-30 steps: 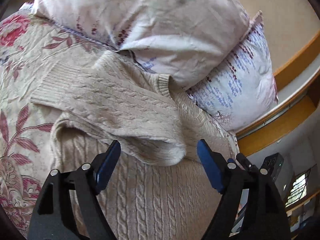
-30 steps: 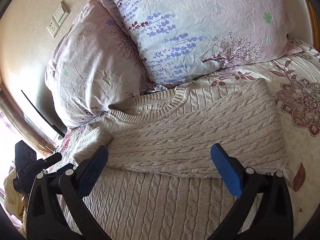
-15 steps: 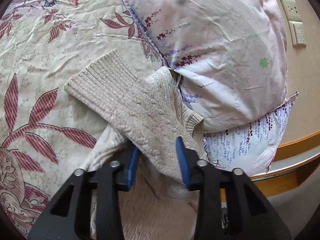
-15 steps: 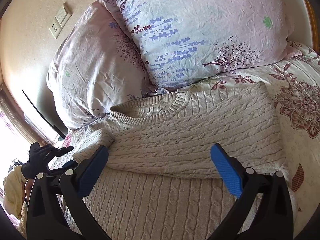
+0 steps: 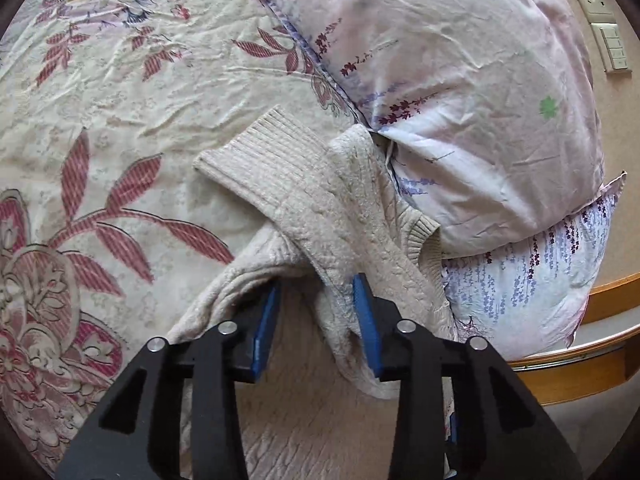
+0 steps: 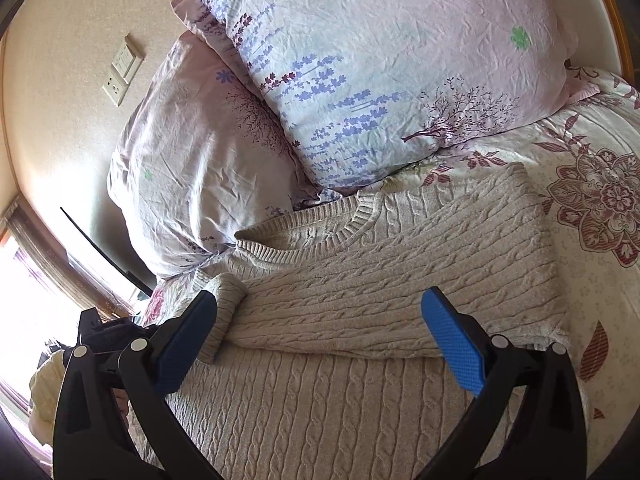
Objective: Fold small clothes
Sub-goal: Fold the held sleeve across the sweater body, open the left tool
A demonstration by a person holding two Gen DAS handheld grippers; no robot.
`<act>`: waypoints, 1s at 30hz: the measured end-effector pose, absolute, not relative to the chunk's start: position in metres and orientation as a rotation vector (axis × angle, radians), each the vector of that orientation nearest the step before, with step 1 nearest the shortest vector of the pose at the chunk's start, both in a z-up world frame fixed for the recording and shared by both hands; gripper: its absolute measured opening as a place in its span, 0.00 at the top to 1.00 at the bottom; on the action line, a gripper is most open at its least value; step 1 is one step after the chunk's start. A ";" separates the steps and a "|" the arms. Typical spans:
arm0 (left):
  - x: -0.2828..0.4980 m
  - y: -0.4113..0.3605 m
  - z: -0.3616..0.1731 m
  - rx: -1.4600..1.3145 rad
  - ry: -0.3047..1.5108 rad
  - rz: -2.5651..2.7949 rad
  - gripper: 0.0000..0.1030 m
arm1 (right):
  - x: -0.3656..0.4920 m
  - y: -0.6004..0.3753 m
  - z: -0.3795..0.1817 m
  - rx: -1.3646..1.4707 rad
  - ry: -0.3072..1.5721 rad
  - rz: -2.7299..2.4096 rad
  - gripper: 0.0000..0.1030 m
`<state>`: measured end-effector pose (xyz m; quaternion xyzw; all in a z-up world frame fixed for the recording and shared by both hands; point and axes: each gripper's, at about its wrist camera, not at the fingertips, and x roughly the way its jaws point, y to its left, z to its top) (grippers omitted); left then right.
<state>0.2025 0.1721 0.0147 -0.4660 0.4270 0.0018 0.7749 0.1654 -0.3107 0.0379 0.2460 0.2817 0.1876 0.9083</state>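
Left wrist view: we see the cable-knit sweater [image 5: 352, 216] on the floral bedspread [image 5: 120, 92] beside the pillows [image 5: 460, 92] | left gripper [image 5: 316, 316] opening around a sleeve fold | right gripper [image 6: 320, 344] wide open, empty | soft, thick, floppy knit: we judge gathered sleeve folds best to grip.

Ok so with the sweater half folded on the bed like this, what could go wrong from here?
1. The left gripper has a fold of the sleeve between its jaws while they are opening; the sleeve may drop crooked across the sweater.
2. The cuff reaches past the sweater onto the bedspread, so the bundle could end up uneven.
3. The collar sits against the pillows; any tugging may bunch it there.
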 end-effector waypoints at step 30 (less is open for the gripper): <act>0.260 -0.076 0.058 -0.631 0.849 -0.571 0.92 | 0.164 -0.345 0.037 0.582 0.511 0.269 0.01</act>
